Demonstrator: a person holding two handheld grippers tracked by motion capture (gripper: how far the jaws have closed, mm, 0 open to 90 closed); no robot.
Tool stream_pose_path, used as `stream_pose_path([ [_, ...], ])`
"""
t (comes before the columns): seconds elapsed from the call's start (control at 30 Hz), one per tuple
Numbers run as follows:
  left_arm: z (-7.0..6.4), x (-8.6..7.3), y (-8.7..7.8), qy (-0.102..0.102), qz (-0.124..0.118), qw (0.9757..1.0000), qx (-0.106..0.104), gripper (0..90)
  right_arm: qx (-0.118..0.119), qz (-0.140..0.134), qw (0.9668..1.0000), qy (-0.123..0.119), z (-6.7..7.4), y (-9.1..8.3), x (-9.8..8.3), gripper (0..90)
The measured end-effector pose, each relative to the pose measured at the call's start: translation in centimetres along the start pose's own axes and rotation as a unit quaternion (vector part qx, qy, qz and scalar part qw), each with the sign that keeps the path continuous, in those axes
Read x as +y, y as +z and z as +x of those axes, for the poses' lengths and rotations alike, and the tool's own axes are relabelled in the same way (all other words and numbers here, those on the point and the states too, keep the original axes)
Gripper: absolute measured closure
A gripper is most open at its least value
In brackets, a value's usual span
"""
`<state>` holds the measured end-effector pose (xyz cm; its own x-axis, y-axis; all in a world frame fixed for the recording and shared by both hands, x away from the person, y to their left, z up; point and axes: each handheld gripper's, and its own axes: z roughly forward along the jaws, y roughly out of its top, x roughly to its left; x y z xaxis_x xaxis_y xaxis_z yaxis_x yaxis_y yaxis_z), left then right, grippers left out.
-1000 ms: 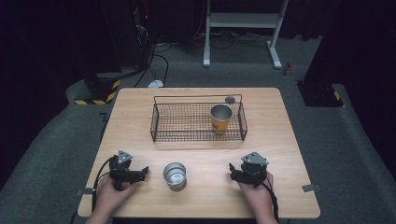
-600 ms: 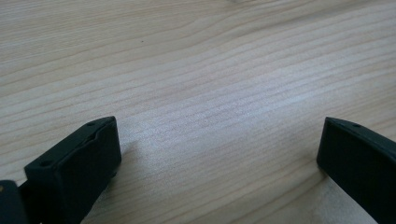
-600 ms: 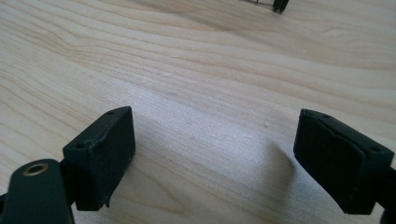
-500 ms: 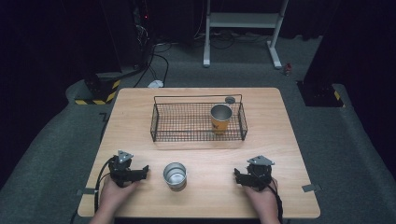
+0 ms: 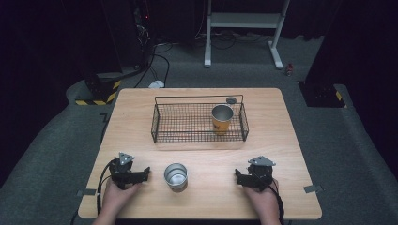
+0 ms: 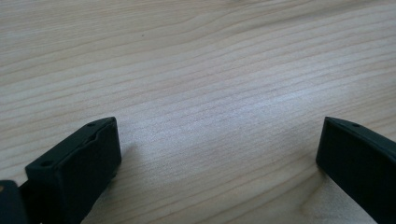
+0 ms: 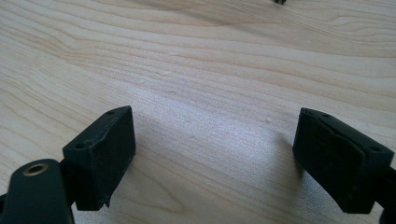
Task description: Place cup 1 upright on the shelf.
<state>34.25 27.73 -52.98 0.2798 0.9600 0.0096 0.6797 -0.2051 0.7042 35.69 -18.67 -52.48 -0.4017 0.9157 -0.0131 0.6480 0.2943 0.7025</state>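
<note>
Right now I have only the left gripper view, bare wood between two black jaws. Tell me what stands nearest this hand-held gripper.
Observer: A steel cup stands upright on the table, just beside the left hand-held gripper.
Operator: Report the other hand.
Observer: The right hand-held gripper sits at the table's near edge, jaws apart, nothing between them.
Operator: Give me what lies beyond.
Observer: A wire basket holds an orange cup at its right end.

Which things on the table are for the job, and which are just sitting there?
For the job:
- silver cup, between the grippers
- left gripper, open
- right gripper, open

Just sitting there:
- wire basket
- orange cup, inside the basket
- small round lid, behind the basket
</note>
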Motion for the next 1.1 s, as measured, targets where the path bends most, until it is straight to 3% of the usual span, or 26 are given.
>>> stream_pose_path([
  [0.07, 0.0, 0.0, -0.1, 0.016, -0.001, 0.9998, -0.015, 1.5, -0.002, -0.001, 1.0, -0.002, 0.0, 0.0, 0.0, 13.1],
  [0.17, 0.0, 0.2, -0.2, 0.03, 0.004, 0.9994, -0.017, 0.6, -0.002, -0.001, 1.0, -0.001, 0.0, 0.0, 0.0, 13.0],
  [0.43, 0.8, 0.3, -1.0, -0.003, -0.024, 0.9984, -0.051, 0.6, -0.002, -0.001, 1.0, -0.002, 0.0, 0.0, 0.0, 13.2],
  [0.67, 0.9, 0.6, -1.7, -0.003, -0.049, 0.9961, -0.073, 0.6, -0.002, -0.001, 1.0, -0.001, 0.0, 0.0, 0.0, 13.2],
  [0.93, 0.5, 0.5, -2.5, 0.01, -0.067, 0.9941, -0.085, 0.6, -0.003, -0.001, 1.0, -0.001, 0.0, 0.0, 0.0, 13.3],
  [1.1, 0.0, 0.8, -3.0, 0.017, -0.089, 0.9914, -0.095, 0.6, -0.004, -0.003, 1.0, 0.0, 0.0, 0.1, 0.0, 13.3],
])
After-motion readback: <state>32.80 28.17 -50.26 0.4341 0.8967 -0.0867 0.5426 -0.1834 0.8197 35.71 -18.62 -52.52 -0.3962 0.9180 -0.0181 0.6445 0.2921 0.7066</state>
